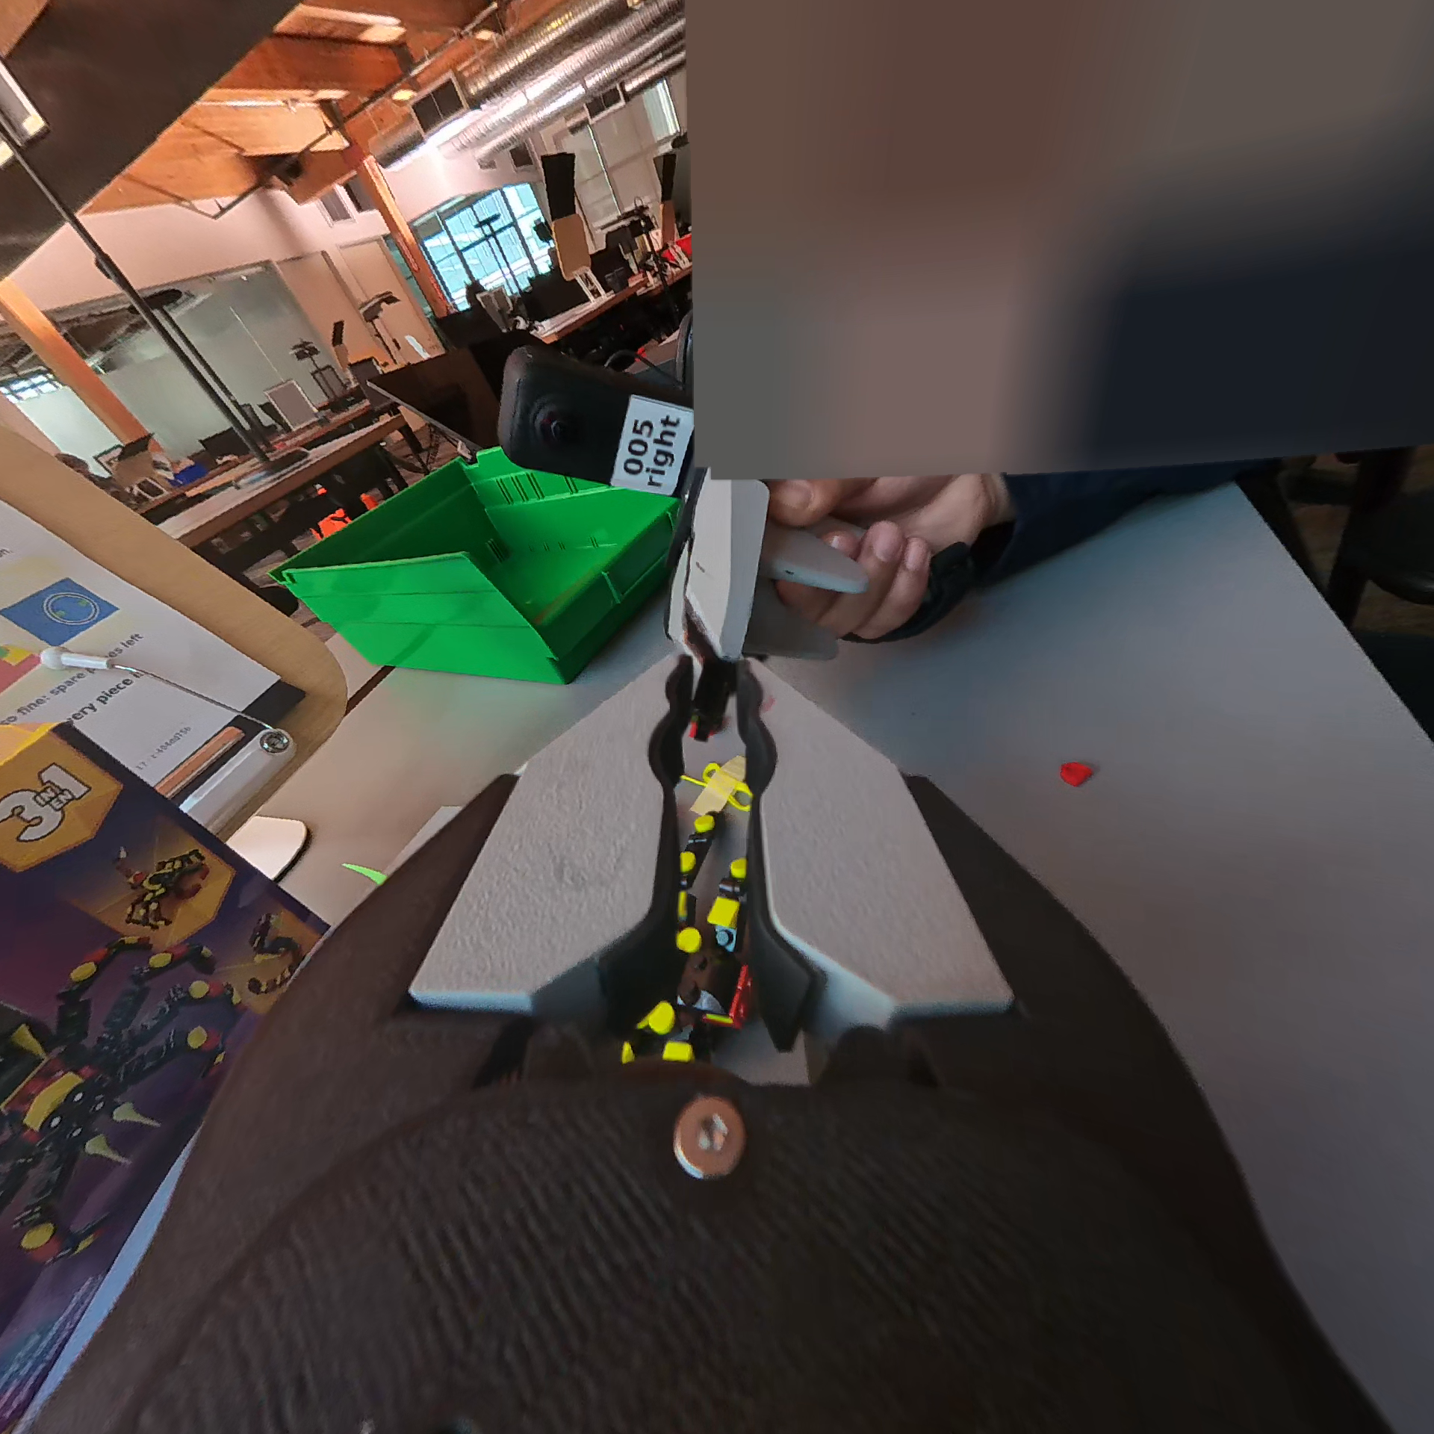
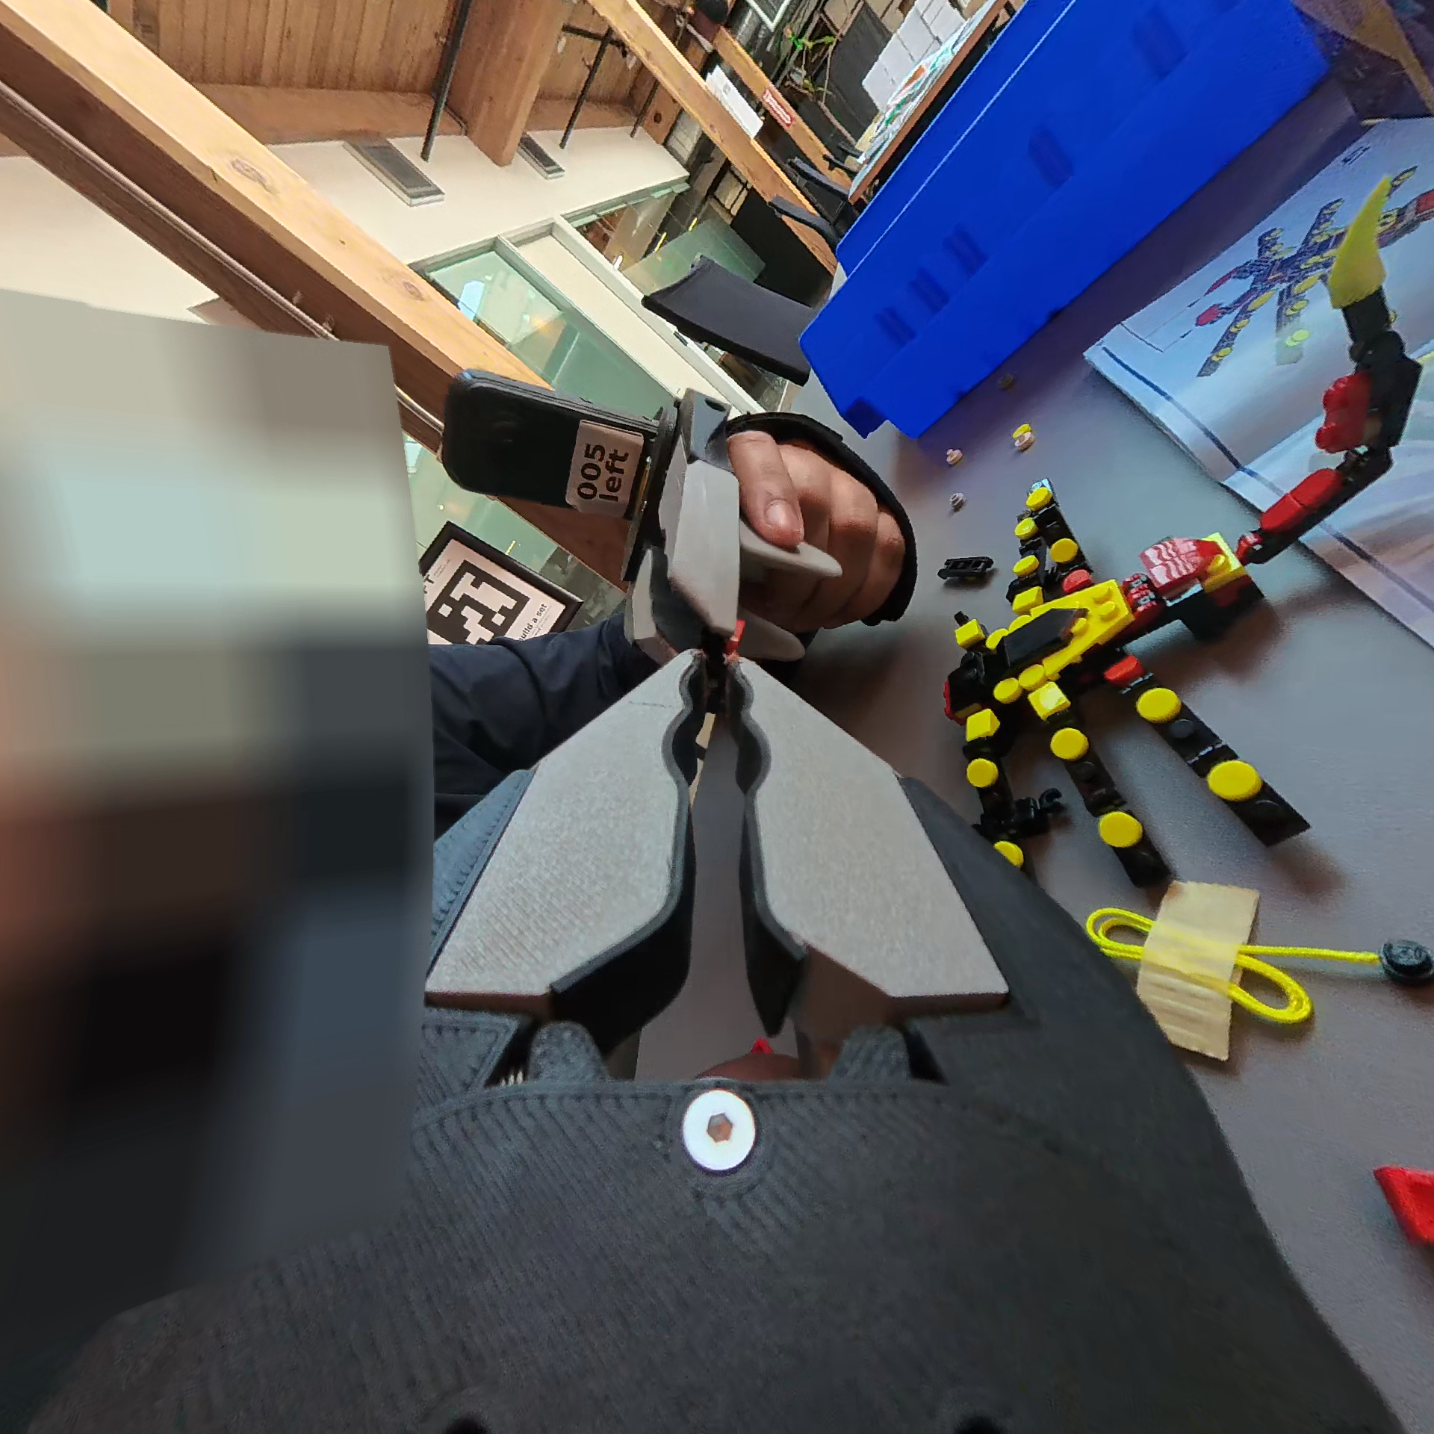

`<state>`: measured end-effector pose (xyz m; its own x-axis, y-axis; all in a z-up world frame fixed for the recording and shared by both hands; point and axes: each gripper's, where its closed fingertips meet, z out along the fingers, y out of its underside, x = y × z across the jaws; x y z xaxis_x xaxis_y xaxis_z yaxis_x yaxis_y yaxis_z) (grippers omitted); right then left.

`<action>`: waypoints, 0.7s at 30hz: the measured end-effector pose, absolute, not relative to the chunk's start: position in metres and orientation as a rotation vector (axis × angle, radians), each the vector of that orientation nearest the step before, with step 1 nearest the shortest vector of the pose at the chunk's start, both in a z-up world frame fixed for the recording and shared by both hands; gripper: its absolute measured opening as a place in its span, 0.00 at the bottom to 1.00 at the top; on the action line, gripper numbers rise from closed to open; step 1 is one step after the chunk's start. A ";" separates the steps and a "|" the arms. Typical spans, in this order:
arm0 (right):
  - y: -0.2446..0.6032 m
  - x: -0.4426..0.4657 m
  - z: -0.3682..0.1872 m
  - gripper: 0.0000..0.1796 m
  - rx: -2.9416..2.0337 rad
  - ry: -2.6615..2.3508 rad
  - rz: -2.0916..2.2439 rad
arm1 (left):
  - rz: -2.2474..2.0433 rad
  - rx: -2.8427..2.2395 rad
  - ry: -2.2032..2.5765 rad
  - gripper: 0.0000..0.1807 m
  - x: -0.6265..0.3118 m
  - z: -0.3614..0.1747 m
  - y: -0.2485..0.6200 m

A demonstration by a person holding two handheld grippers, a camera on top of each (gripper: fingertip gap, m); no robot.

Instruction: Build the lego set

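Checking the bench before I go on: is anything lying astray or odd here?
Yes: one small red piece lies alone on the grey table, far from the black-and-yellow lego model. Near the model, a yellow cord is taped down with a strip of tape.

Bright daylight, fisheye-warped edges, blurred near foreground.

Between my claws I'm pinching a tiny black-and-red piece (image 2: 718,659) at frame centre, while the black, yellow and red scorpion build (image 2: 1086,659) is lying flat at right, tail curling upward.
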<state>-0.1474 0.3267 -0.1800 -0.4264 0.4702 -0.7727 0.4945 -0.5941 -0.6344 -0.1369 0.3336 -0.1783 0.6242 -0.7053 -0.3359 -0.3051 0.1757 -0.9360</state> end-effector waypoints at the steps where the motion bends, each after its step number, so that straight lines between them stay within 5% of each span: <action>1: 0.327 -0.147 -0.180 0.00 1.679 1.413 -2.230 | -0.342 -1.417 0.933 0.03 -0.137 -0.179 0.333; 21: 0.339 -0.158 -0.197 0.00 1.941 1.432 -2.203 | -0.176 -1.520 0.918 0.01 -0.146 -0.192 0.344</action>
<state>-0.1584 0.3394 -0.1969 -0.2892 0.6031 -0.7434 0.4345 -0.6093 -0.6633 -0.1460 0.3436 -0.1923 0.6674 -0.6275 -0.4010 -0.4350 0.1085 -0.8938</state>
